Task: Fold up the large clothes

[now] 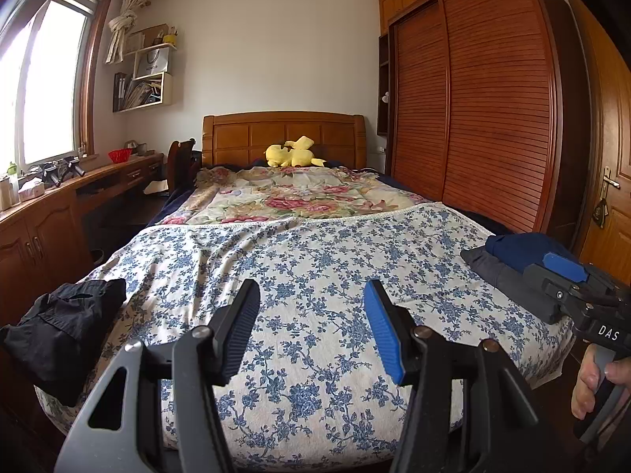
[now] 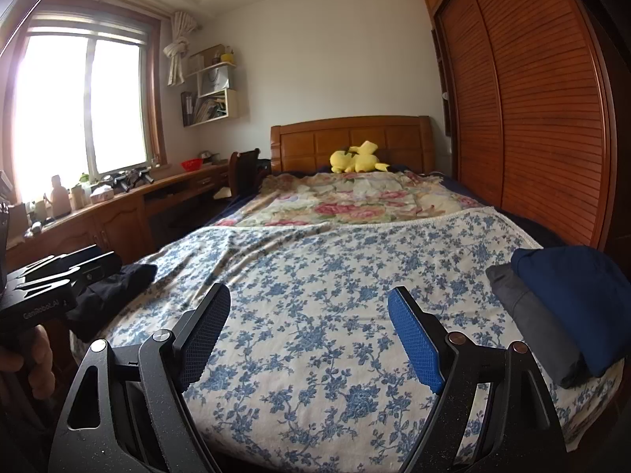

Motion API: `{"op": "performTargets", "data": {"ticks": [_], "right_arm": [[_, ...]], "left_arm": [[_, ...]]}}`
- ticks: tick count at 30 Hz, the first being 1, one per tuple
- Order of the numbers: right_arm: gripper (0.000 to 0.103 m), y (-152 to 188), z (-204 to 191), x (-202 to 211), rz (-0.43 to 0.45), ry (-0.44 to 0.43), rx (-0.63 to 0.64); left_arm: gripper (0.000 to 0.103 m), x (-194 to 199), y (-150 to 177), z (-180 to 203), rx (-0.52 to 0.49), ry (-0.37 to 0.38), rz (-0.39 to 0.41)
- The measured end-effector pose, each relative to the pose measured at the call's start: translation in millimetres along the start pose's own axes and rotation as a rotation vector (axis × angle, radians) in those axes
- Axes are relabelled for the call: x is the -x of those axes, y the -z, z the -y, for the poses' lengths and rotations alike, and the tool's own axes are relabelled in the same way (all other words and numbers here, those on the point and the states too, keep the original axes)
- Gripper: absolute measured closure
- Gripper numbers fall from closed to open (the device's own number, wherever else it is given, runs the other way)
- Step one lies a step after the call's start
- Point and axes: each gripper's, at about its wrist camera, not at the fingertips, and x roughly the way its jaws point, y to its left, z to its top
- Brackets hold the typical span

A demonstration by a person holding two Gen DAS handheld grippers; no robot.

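Hovering: I am holding both of my grippers level-ish over the near end of the bed, side by side, neither one touching cloth.
Left gripper (image 1: 311, 327): my jaws are standing partly apart, with only the blue-flowered bedspread (image 1: 315, 260) showing between the black pad and the blue pad; I am gripping nothing.
Right gripper (image 2: 309, 331): my jaws are standing wide apart, again with nothing between them but bedspread.
Hands: a hand (image 1: 591, 386) is wrapping the right gripper's handle, seen at the right edge of my left view; another hand (image 2: 35, 358) is gripping the left handle at the left edge of my right view.
Left of my left jaws: a black garment (image 1: 63, 323) is lying crumpled on the near corner of the bed, partly hanging over the edge, apart from my pads.
Right of my right jaws: a navy folded garment (image 2: 572, 299) is sitting on top of a grey folded garment (image 2: 512, 295), stacked on the bed's other near corner, beside my blue pad but not touching it.
Beyond my jaws: a rose-patterned quilt (image 1: 292, 193) is covering the far half of the bed.
Farthest ahead: a yellow plush toy (image 1: 292, 153) is lying against the wooden headboard (image 1: 244, 134).
Far right: a slatted wardrobe (image 1: 473, 110) is running along the bed.
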Motion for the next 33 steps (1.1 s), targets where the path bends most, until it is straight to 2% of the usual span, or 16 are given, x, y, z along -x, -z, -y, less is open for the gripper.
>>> {"op": "performTargets", "data": {"ticks": [33], "right_arm": [[0.019, 4.8, -1.6, 1.3, 0.007, -0.002, -0.003]], "left_arm": [[0.049, -1.3, 1.1, -0.3, 0.001, -0.002, -0.002]]}}
